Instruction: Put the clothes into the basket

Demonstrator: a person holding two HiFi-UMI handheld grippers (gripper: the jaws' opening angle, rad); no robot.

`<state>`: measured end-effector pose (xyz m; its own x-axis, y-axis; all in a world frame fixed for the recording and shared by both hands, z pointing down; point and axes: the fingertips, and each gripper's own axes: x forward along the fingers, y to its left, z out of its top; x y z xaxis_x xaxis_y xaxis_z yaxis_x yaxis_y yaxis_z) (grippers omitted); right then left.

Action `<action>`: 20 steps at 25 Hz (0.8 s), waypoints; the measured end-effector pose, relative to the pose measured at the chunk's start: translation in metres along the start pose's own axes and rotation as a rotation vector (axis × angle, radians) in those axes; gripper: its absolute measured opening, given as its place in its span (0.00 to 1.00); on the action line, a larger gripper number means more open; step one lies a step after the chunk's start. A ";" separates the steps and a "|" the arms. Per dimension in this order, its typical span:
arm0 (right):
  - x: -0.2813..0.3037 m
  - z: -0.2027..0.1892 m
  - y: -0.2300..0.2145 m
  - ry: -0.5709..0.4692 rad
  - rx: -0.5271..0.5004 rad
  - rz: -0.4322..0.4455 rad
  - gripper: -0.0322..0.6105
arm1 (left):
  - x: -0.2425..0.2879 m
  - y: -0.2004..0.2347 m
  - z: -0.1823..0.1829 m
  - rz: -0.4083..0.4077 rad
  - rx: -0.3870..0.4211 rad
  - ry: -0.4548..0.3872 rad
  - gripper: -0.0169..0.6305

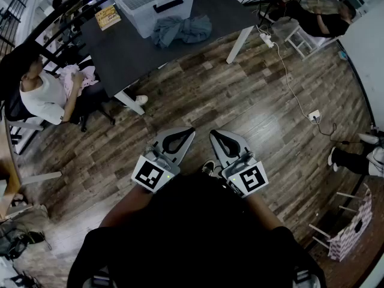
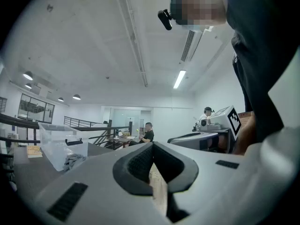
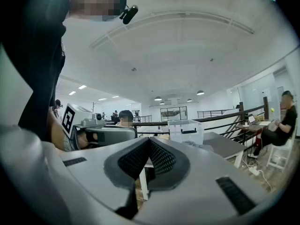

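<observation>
Clothes (image 1: 182, 30) lie crumpled, grey-blue, by basket (image 1: 150, 5); left gripper (image 1: 187, 132), right gripper (image 1: 215, 134) jaws pressed together.

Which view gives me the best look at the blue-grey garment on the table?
Head view: the garment lies crumpled on the dark table beside the clear bin, seen whole from above. The left gripper view shows it small and low, side-on; the right gripper view shows only a sliver.

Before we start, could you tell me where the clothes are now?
In the head view, top centre, the clothes lie heaped on the dark table, right beside the clear basket.
</observation>
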<state>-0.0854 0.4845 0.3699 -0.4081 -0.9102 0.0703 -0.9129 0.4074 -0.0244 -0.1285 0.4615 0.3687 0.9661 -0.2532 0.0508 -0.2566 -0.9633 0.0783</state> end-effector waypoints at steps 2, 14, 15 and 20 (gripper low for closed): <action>-0.001 -0.002 0.001 0.001 0.002 0.002 0.08 | 0.001 0.000 -0.001 0.000 0.000 -0.006 0.03; -0.016 -0.004 -0.007 0.010 0.015 -0.029 0.08 | 0.003 -0.015 -0.002 0.011 -0.009 -0.007 0.03; -0.018 -0.004 -0.008 0.009 0.018 -0.031 0.08 | 0.003 -0.017 -0.002 0.011 -0.008 -0.007 0.03; -0.029 -0.005 -0.013 -0.002 0.024 -0.020 0.08 | 0.008 -0.028 -0.002 0.014 -0.009 -0.012 0.03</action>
<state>-0.0612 0.5057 0.3732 -0.3897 -0.9183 0.0692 -0.9208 0.3872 -0.0473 -0.1138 0.4864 0.3691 0.9627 -0.2677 0.0404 -0.2703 -0.9589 0.0865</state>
